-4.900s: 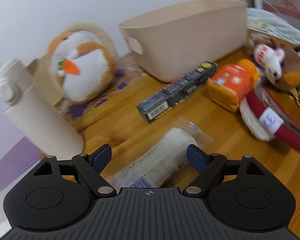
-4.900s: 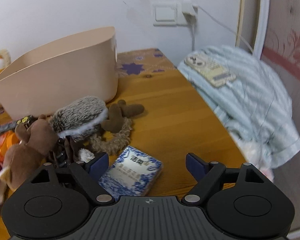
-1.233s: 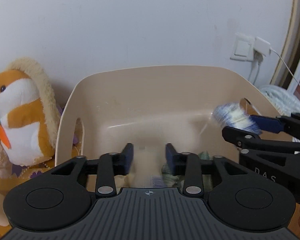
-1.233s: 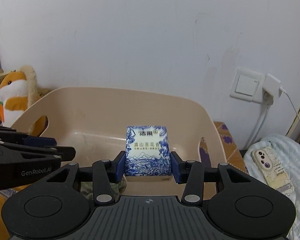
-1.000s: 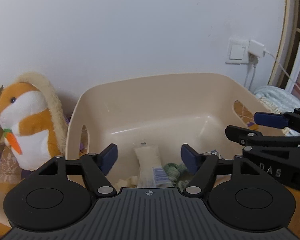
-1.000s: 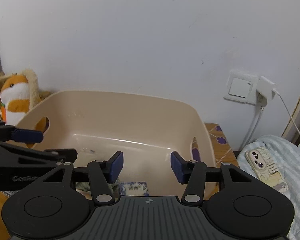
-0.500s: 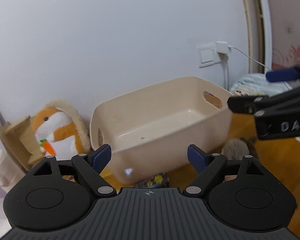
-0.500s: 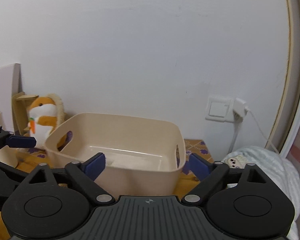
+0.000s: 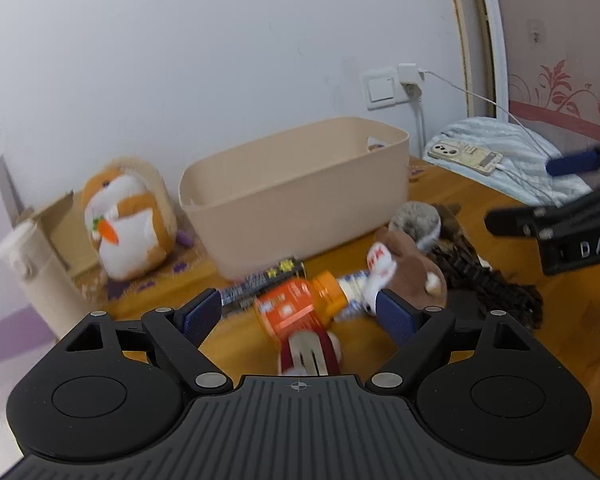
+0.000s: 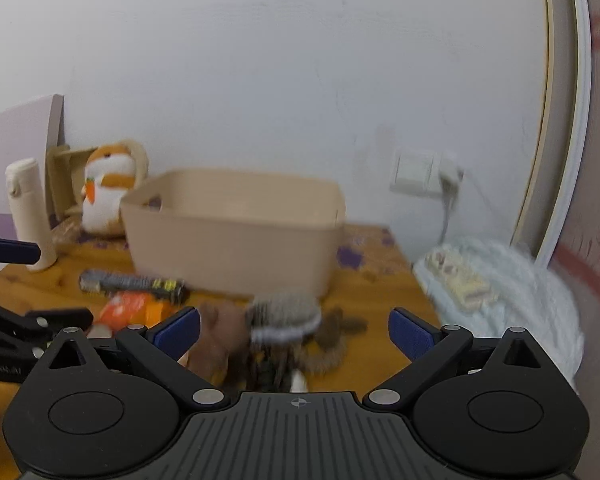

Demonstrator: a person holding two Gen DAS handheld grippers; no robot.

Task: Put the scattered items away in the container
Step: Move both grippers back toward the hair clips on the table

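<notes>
The beige plastic container (image 9: 300, 188) stands at the back of the wooden table; it also shows in the right wrist view (image 10: 236, 228). In front of it lie an orange bottle (image 9: 300, 312), a long dark box (image 9: 260, 280), a red and white item (image 9: 310, 354), a brown plush (image 9: 412, 268) and a grey hedgehog plush (image 9: 416, 220). My left gripper (image 9: 298, 314) is open and empty above the orange bottle. My right gripper (image 10: 294, 332) is open and empty, with the hedgehog plush (image 10: 284, 316) between its fingers' line of sight.
An orange and white hamster plush (image 9: 128, 216), a cream flask (image 9: 36, 264) and a cardboard box (image 9: 68, 232) stand at the left. A phone (image 9: 464, 156) on a charging cable lies on a pale blue blanket (image 9: 512, 168) at the right. A wall socket (image 9: 388, 86) is behind.
Both grippers let their items drop into the container, opened, and pulled back and down toward the items lying in front of it.
</notes>
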